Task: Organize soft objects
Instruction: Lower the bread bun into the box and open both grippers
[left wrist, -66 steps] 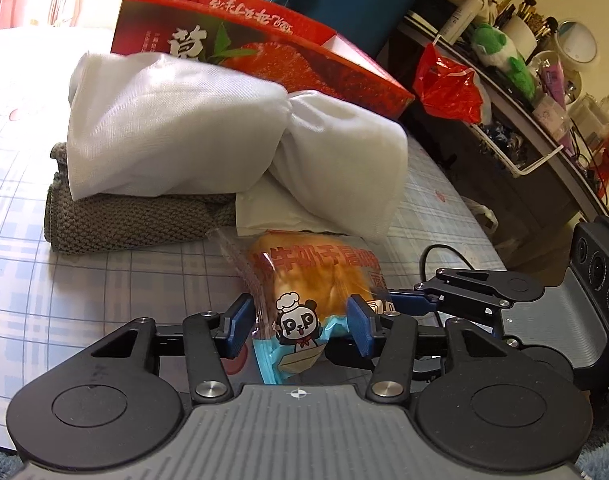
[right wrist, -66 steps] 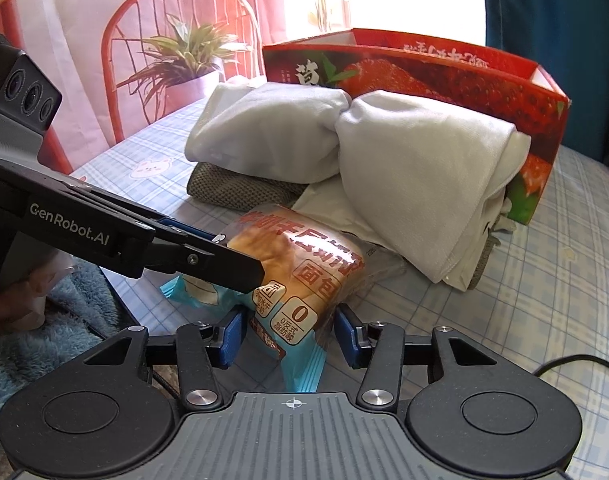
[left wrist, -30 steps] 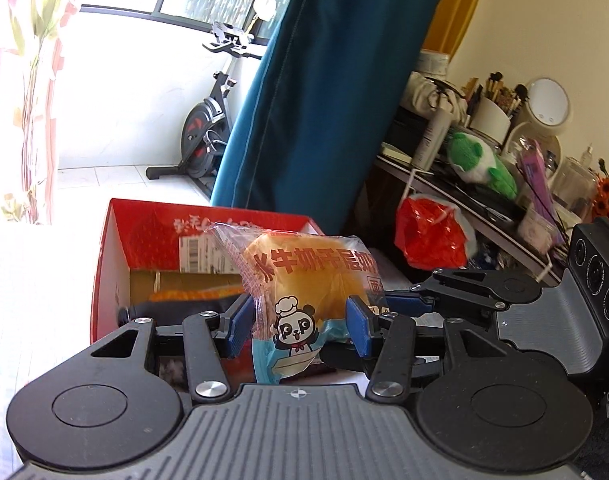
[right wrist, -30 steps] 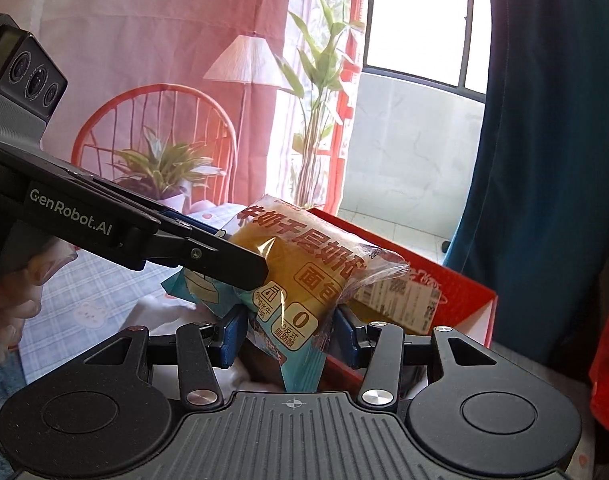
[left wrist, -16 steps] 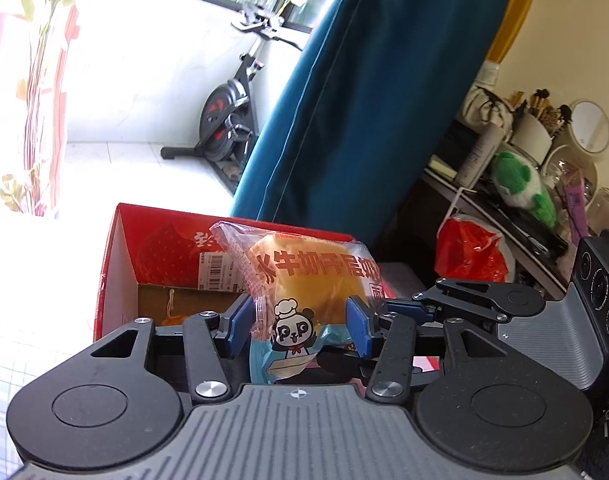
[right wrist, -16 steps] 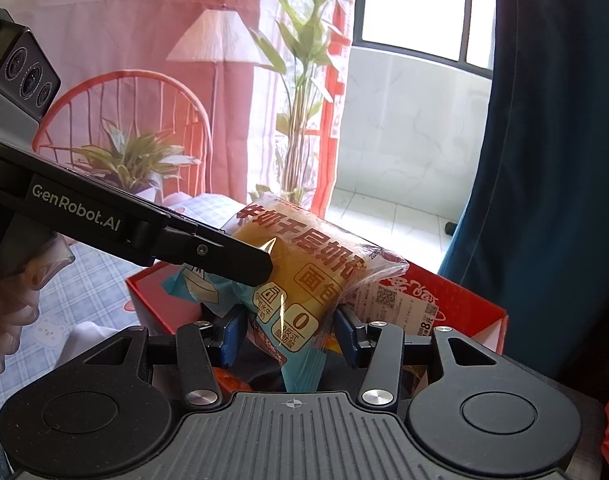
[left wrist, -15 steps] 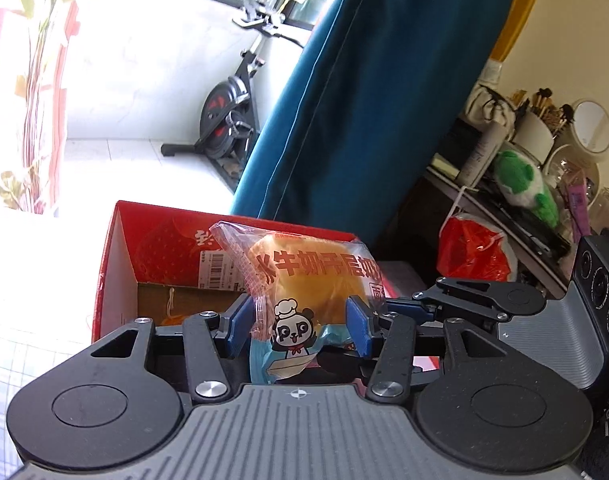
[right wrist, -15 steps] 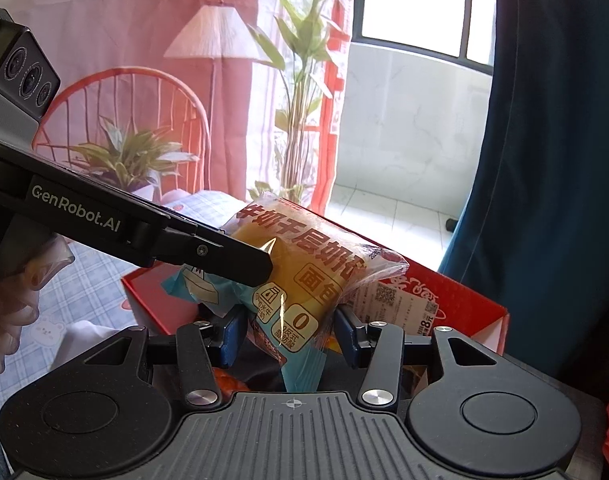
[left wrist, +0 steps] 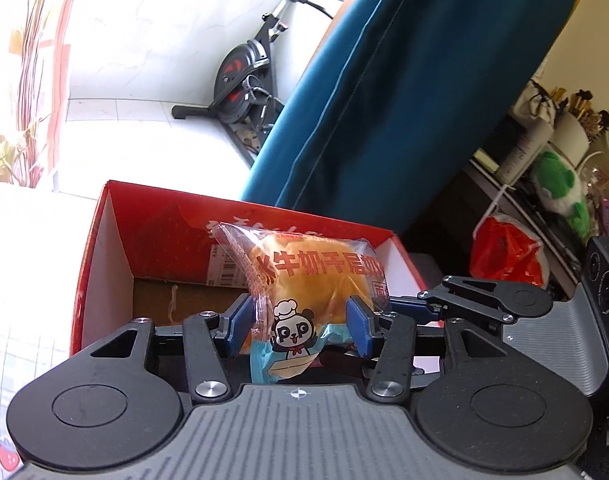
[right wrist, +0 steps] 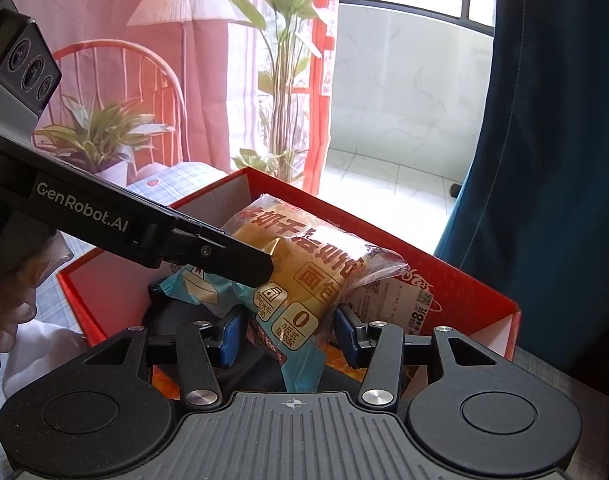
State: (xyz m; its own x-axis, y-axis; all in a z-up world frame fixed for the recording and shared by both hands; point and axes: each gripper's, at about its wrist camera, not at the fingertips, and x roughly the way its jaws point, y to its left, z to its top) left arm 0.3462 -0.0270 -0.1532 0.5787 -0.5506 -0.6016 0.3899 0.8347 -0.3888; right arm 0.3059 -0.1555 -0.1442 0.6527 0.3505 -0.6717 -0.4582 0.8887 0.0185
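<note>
Both grippers share one load: a clear-and-blue plastic packet holding a golden bread bun (left wrist: 308,280), panda logo on front. Left gripper (left wrist: 298,326) closed on the packet's lower end, blue pads pressed into the wrapper. Right gripper (right wrist: 290,336) likewise clamped on it from the other side.

Packet hangs above the open red cardboard box printed with strawberries (left wrist: 116,240), not yet resting inside. Box floor shows brown card, mostly bare; something dark lies low in the box in the right view.

Judgement: this item is nearly stowed; lowering and release remain. Other soft items not visible.
</note>
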